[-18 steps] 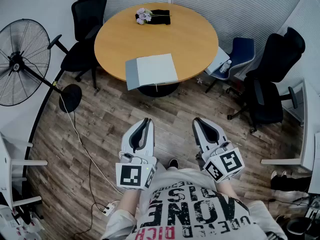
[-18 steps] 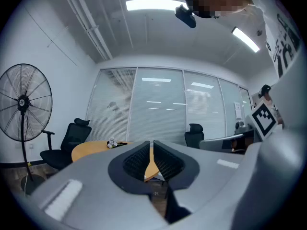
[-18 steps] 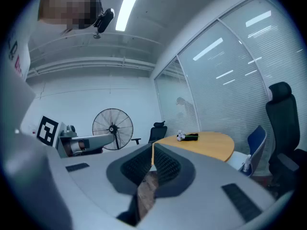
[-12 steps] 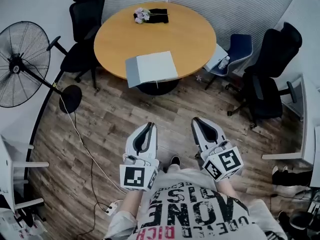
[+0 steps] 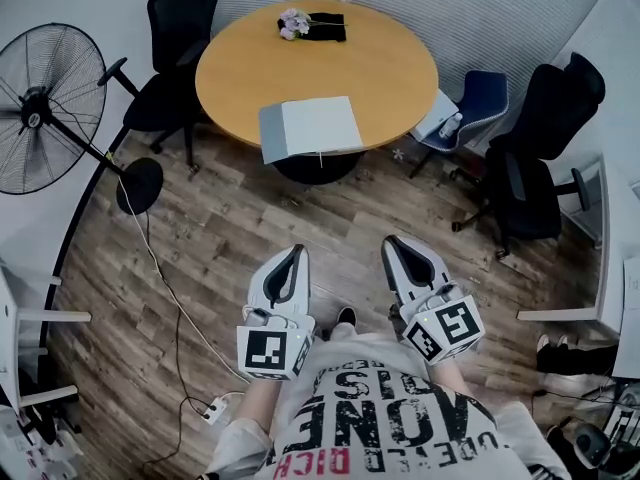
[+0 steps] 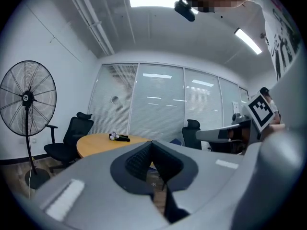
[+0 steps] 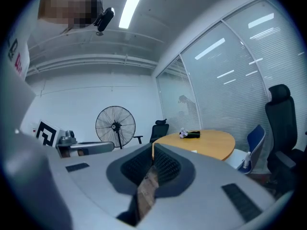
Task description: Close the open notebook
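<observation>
On the near edge of a round wooden table (image 5: pixel 400 78) an open notebook (image 5: pixel 312 128) lies flat, with a grey leaf on its left and a wider white page on its right. At the far edge of the same table rests a small bunch of pale flowers (image 5: pixel 293 23) in a dark wrap.

Well short of the table, over the wood-plank floor (image 5: pixel 230 238), a person in a printed shirt (image 5: pixel 390 418) holds two grippers side by side, both pointing toward the table. The left gripper (image 5: pixel 295 252) has its jaws pressed together with nothing between them. The right gripper (image 5: pixel 391 240) also has its jaws meeting at the tips and carries nothing. Neither gripper touches the notebook or the table.

To the left of the table stands a large pedestal fan (image 5: pixel 40 108), with a black office chair (image 5: pixel 175 58) between it and the table. To the right of the table is a blue chair (image 5: pixel 480 103) with a small bottle (image 5: pixel 452 128) on it, and beyond that a second black office chair (image 5: pixel 545 158). A cable runs from the fan's base across the floor to a power strip (image 5: pixel 215 413) near the person's left side.
</observation>
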